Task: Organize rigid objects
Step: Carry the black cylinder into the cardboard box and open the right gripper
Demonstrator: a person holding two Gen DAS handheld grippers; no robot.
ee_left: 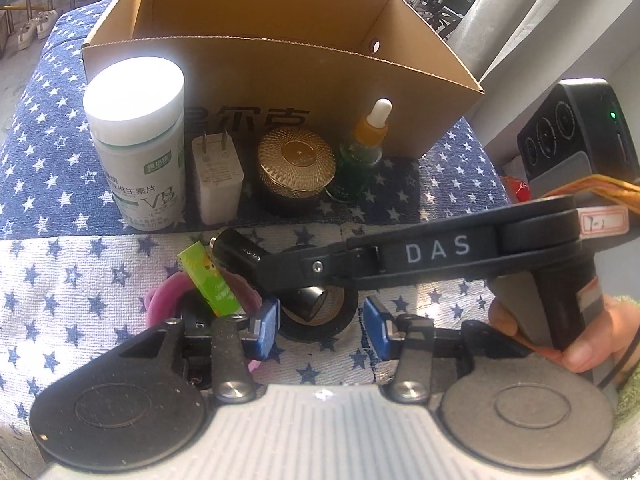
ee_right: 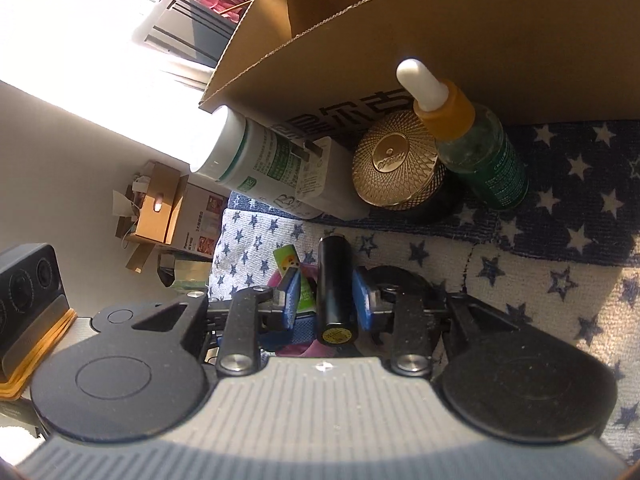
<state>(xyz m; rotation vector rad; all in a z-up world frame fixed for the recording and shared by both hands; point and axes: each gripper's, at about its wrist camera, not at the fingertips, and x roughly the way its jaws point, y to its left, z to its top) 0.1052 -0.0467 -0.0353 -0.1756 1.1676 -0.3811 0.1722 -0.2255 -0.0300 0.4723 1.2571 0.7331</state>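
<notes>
The left gripper [ee_left: 320, 322] stands open over a black tape roll [ee_left: 320, 312]. The right gripper [ee_right: 326, 298] brackets a black battery [ee_right: 335, 292], pads apart, near the cardboard box [ee_right: 400, 32].

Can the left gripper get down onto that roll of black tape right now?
Probably not cleanly: the right gripper reaches across above the black tape, covering part of it, though the left gripper stands open beside it.

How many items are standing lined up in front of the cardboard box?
4, left to right in the left wrist view: white vitamin bottle, white plug adapter, gold-lidded jar, green dropper bottle. All stand on the star cloth before the cardboard box; more may be hidden inside it.
</notes>
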